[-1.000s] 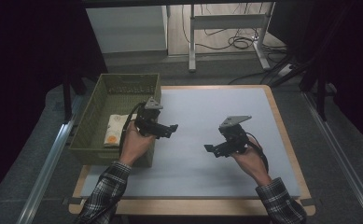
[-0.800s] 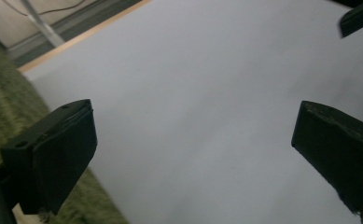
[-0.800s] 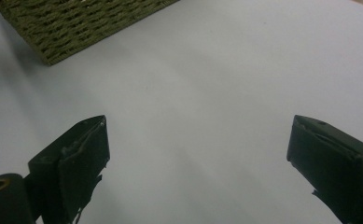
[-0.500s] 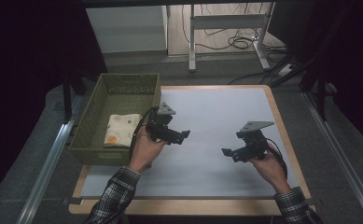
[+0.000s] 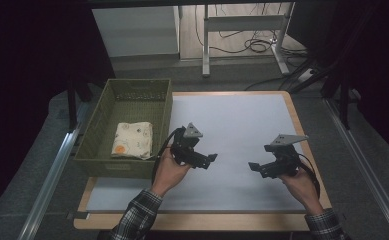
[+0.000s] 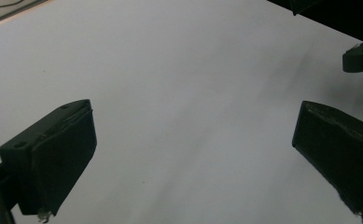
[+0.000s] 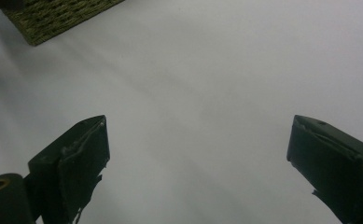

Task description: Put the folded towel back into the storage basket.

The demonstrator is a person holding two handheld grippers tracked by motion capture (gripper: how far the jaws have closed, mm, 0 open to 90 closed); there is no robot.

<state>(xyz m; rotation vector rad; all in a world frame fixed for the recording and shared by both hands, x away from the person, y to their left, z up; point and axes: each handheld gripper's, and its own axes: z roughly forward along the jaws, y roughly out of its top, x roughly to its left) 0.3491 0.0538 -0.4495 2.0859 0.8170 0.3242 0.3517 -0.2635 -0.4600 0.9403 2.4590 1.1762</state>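
Both empty, jaws apart: left gripper [image 5: 209, 159] and right gripper [image 5: 253, 167] face each other over the bare worktop [image 5: 242, 120]; drifting inward risks collision.

Plaid sleeves; black grippers, grey three-cornered plates.

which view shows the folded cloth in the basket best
The high view: the folded cloth lies whole and unblocked on the floor of the green basket. The right gripper view catches a corner of that basket's woven wall; the left gripper view looks along its jaws at bare white table.
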